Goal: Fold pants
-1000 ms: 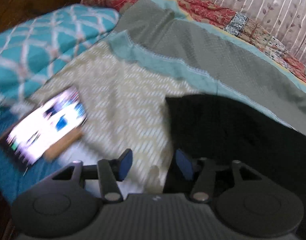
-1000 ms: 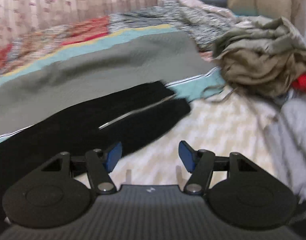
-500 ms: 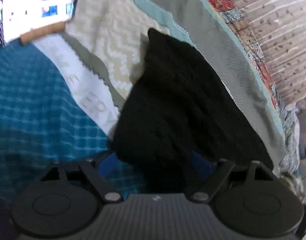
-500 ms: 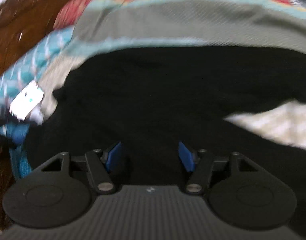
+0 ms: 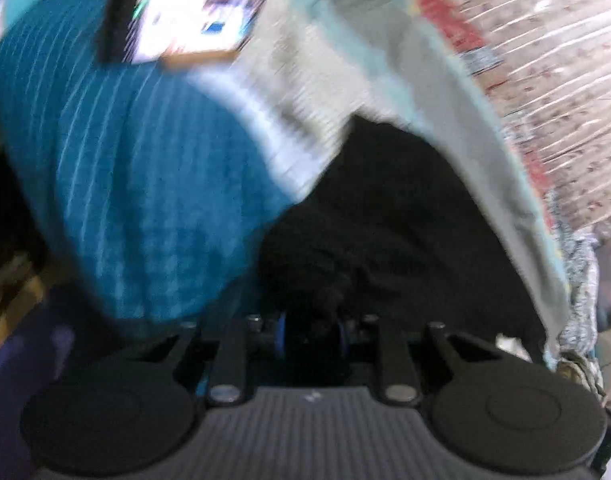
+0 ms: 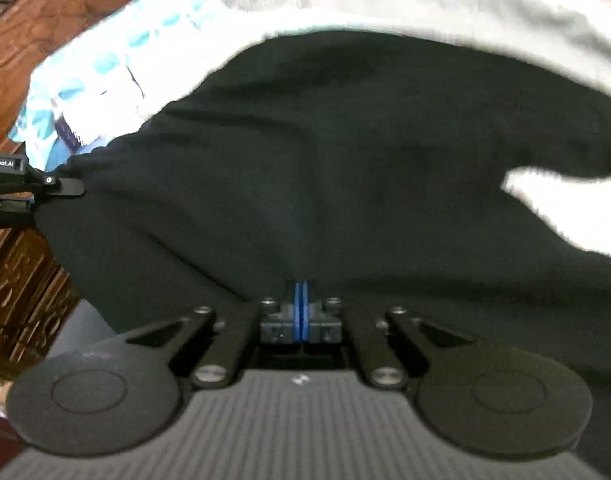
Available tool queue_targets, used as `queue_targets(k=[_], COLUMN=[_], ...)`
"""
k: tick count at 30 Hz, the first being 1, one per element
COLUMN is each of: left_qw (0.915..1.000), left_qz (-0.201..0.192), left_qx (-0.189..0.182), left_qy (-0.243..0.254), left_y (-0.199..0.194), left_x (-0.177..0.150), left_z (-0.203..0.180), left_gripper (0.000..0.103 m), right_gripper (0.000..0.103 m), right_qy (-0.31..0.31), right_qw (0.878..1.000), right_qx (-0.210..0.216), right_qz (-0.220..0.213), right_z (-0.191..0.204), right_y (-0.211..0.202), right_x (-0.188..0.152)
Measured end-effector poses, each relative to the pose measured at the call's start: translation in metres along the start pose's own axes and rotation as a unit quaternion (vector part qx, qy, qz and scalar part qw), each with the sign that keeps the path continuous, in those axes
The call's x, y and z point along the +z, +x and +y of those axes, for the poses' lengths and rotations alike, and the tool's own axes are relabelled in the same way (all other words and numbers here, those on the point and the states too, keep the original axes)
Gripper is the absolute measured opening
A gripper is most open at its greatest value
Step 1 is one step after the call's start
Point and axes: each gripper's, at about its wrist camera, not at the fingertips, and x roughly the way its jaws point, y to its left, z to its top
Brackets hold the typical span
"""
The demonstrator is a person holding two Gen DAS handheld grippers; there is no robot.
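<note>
I have the black pants pinched at their near edge in both claws, so that I can lift one end and carry it over the rest. My left claw has just been closing; its blue pads are drawn in narrow around a bunched fold of the dark cloth at the bottom centre of the left view. My right claw has also just closed, its two blue pads nearly touching at the lower centre of the right view; the cloth runs right up to them, and I judge a thin edge is caught there, though the blur keeps me from being sure. The pants lie spread on the bed, filling the middle of the right view and the lower right of the left one, over a grey blanket with a pale blue border. My left claw also shows at the far left edge of the right view, gripping the same end of the pants. A lit phone lies at the upper left of the left view, beside a blue towel, well clear of the pants. A dark wooden headboard fills the upper left of the right view. Nothing lies on the pants themselves.
</note>
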Motion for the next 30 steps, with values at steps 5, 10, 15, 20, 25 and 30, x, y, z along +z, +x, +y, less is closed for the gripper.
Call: queue_targets(k=[5,10,15,20,25,30], left_qw=[0.9997,0.9904,0.9489,0.8923,0.8644,0.8518], left_qz=[0.004,-0.114,-0.196,-0.199,-0.148,-0.117], left_qx=[0.02,0.037,0.126,0.152,0.149,0.123], left_qy=[0.009,0.069,0.213,0.376,0.457,0.496], left_y=[-0.002,-0.047,-0.019,0.073,0.158,0.201], left_x=[0.003,0.039,0.089,0.122,0.127,0.121], left_z=[-0.009,-0.041,-0.109,-0.189,-0.23,-0.236], left_gripper=[0.042,0.054,0.067,0.09,0.09,0.093], right_gripper=[0.015,0.029,0.029,0.035,0.04,0.05], right_qy=[0.051,0.09,0.187,0.314,0.404,0.464], right_qw=[0.998,0.993,0.97,0.921,0.875,0.833], right_qx=[0.017,-0.019,-0.097,-0.18,-0.23,-0.272], right_qz=[-0.013,-0.078,-0.118,-0.141,-0.137,-0.128], right_z=[-0.019,-0.074,-0.176,-0.293,-0.397,-0.452], right_y=[-0.003,-0.063,-0.11,-0.135,-0.126,-0.097], right_x=[0.003,0.006,0.026,0.07,0.117,0.139])
